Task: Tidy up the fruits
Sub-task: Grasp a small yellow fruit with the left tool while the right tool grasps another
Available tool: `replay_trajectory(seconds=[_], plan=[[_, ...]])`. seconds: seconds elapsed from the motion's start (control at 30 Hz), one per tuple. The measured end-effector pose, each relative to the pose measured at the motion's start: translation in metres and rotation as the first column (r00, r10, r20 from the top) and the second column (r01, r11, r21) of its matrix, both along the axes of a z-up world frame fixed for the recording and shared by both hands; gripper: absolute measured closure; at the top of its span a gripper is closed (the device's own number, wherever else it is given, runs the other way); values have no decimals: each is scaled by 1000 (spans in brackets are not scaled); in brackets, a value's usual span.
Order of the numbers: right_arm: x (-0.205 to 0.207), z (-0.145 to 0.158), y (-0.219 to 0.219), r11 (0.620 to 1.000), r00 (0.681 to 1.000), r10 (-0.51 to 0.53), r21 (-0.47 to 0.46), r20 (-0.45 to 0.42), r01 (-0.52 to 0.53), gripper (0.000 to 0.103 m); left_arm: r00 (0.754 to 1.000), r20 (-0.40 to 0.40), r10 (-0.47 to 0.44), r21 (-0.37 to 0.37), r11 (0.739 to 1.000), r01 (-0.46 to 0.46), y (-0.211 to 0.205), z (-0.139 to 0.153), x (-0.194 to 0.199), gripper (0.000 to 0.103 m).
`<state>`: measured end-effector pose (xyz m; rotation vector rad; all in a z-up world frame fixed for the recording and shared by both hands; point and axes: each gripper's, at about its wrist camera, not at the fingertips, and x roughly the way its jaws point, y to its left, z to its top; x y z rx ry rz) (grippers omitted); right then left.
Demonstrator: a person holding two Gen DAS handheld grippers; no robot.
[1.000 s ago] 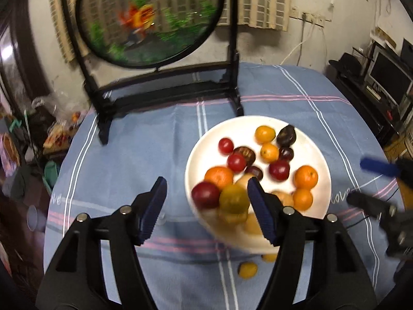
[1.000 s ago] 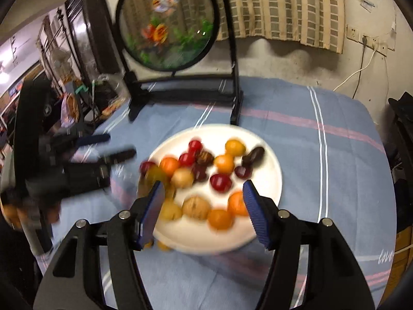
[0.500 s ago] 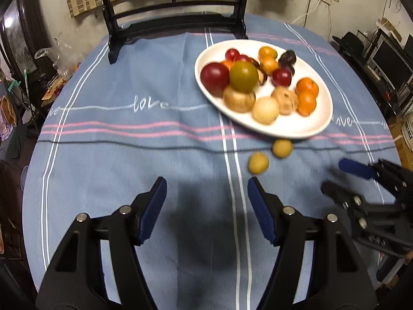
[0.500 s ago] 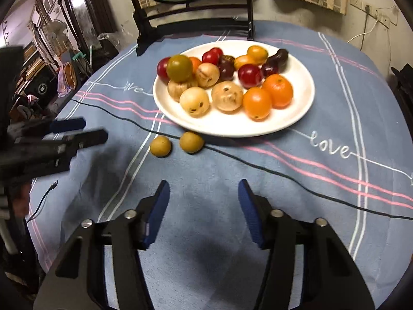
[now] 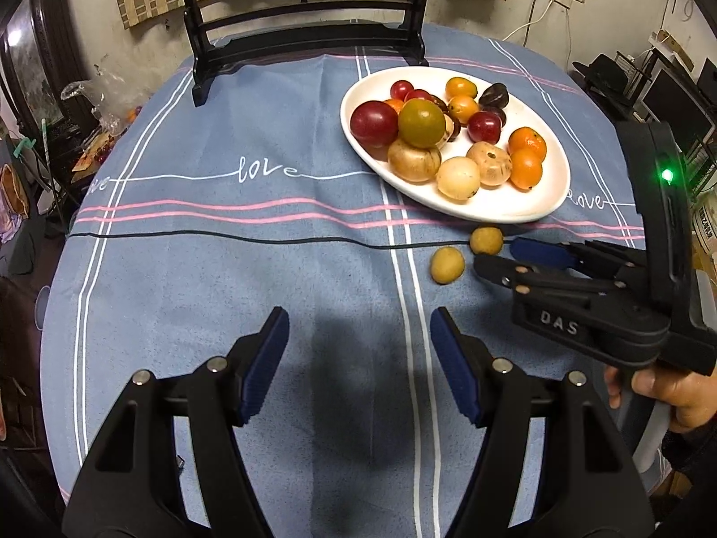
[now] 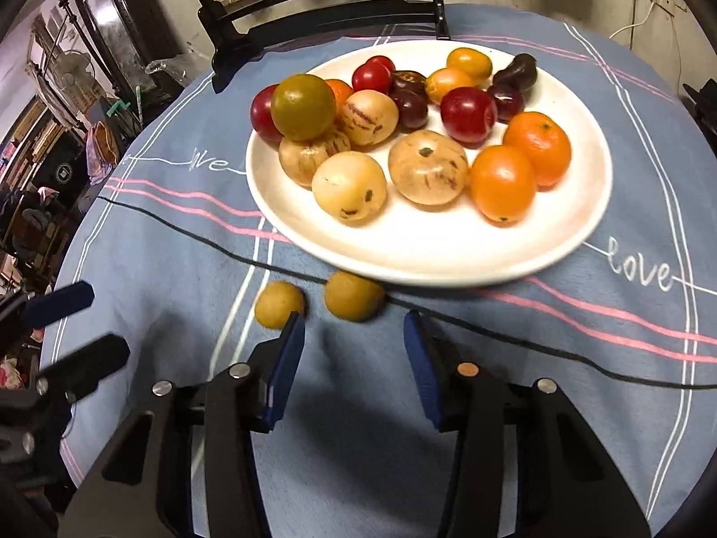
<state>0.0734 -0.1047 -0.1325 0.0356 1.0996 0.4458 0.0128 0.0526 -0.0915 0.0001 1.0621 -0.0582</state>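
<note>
Blue cloth (image 5: 251,278) with pink and white stripes and the stitched word "love" covers a round desk in a cluttered room. Toward the far side of the desk stands a black wooden stand (image 5: 309,40) holding a round dark panel. Nearer sits a white plate (image 6: 448,251) piled with fruit: dark red plums, a green-brown round fruit (image 6: 304,106) resting on top of the heap, pale tan striped fruits, two oranges (image 6: 520,166) side by side, small yellow-orange fruits and dark purple ones at the back.

Two small yellow fruits lie on the cloth just in front of the plate's near rim, close to a thin black cable (image 5: 224,235): the left yellow fruit (image 6: 278,304) and the right yellow fruit (image 6: 354,295).

The right hand-held gripper (image 6: 354,358) hangs low over the cloth just short of the right yellow fruit; its blue-padded jaws have just been closing, with nothing between them, and the left yellow fruit sits just beyond its left fingertip. A hand (image 5: 663,392) grips its handle.

The left hand-held gripper (image 5: 358,349) hovers over bare cloth, jaws apart and empty, well short of the fruit.
</note>
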Motion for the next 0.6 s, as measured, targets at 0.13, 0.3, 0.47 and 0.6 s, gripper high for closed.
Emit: replay_trajectory(seconds=[0.13, 0.3, 0.47, 0.6], plan=[[7, -5, 4, 1000, 1000, 11, 16, -12, -11, 61, 1000, -15, -9, -4, 1000, 9, -3, -4, 4, 36], [5, -3, -3, 998, 999, 42, 36, -5, -42, 77, 999, -30, -29, -4, 1000, 29, -12, -10, 11, 33], [9, -6, -11, 996, 999, 24, 84, -37, -21, 77, 998, -53, -42, -16, 999, 41, -20, -14, 15, 33], [14, -7, -9, 995, 999, 6, 104, -50, -1, 74, 997, -51, -51, -6, 999, 51, -22, -13, 13, 33]])
